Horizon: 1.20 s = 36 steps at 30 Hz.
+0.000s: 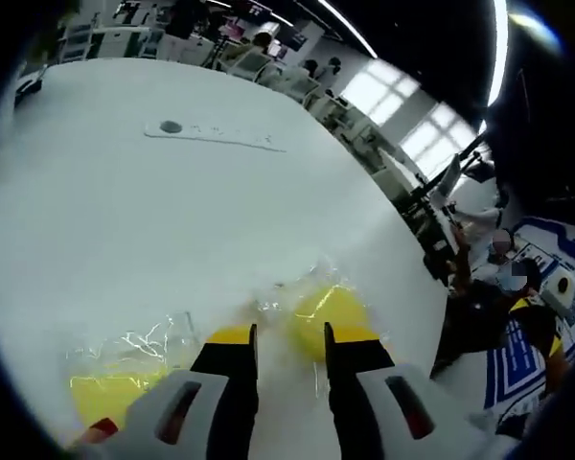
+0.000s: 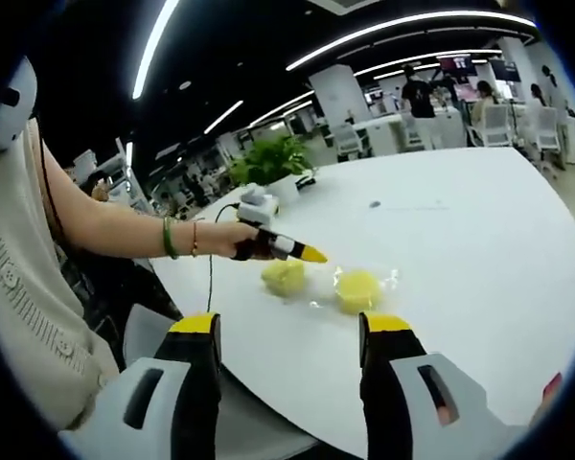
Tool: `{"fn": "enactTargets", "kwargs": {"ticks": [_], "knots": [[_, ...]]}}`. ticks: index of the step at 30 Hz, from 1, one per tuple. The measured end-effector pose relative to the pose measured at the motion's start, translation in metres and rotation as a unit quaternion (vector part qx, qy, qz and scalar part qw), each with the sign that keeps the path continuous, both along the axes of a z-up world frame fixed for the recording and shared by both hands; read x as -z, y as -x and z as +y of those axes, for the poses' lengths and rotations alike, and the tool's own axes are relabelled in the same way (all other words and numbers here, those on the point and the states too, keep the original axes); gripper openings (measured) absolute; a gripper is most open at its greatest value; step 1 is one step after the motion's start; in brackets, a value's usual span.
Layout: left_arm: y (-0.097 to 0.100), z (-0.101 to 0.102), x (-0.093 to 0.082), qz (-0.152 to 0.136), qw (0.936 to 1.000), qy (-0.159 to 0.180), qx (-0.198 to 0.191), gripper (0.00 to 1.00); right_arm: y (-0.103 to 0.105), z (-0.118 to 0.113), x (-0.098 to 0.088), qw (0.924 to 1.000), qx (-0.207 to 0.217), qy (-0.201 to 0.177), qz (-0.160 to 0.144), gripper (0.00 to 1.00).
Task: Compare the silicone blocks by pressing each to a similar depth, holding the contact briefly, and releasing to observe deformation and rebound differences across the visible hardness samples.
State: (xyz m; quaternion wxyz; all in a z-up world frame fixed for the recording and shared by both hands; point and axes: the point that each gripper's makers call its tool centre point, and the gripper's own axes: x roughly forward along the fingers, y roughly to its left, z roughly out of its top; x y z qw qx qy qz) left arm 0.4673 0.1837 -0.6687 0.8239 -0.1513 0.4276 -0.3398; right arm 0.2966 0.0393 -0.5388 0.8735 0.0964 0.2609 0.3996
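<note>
Here we work on a wide white table (image 2: 479, 230) in a bright open office with ceiling strip lights and a potted plant (image 2: 271, 157). Two yellow silicone blocks (image 2: 357, 289) in crinkled clear wrap lie near its edge. Our left gripper (image 1: 290, 337) hovers narrow-jawed between them; whether it touches is hard to tell. Our right gripper (image 2: 290, 326) stands wide, holding nothing.

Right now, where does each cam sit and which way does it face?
Left gripper view: low over the white table, facing two wrapped yellow blocks; own gripper.
Right gripper view: off the table edge, facing the person's arm and the left gripper above the blocks; own gripper.
Shared: table, blocks.
</note>
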Motion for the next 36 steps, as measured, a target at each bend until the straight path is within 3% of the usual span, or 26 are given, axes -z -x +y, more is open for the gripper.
{"fn": "enactTargets", "kwargs": {"ticks": [4, 14, 27, 36], "knots": [[0.024, 0.014, -0.012, -0.032, 0.9989, -0.024, 0.026, 0.28, 0.009, 0.012, -0.003, 1.0, -0.006, -0.007, -0.002, 0.55], [0.087, 0.05, -0.037, -0.081, 0.9913, -0.067, 0.08, 0.38, 0.028, 0.045, -0.003, 0.9994, -0.024, -0.027, 0.001, 0.62], [0.145, 0.099, -0.079, -0.139, 0.9864, -0.06, 0.065, 0.47, 0.032, 0.087, -0.004, 0.9978, -0.032, -0.058, -0.004, 0.66], [0.183, 0.124, -0.095, -0.167, 0.9833, -0.056, 0.046, 0.54, 0.037, 0.096, 0.007, 0.9985, -0.028, -0.047, -0.001, 0.68]]}}
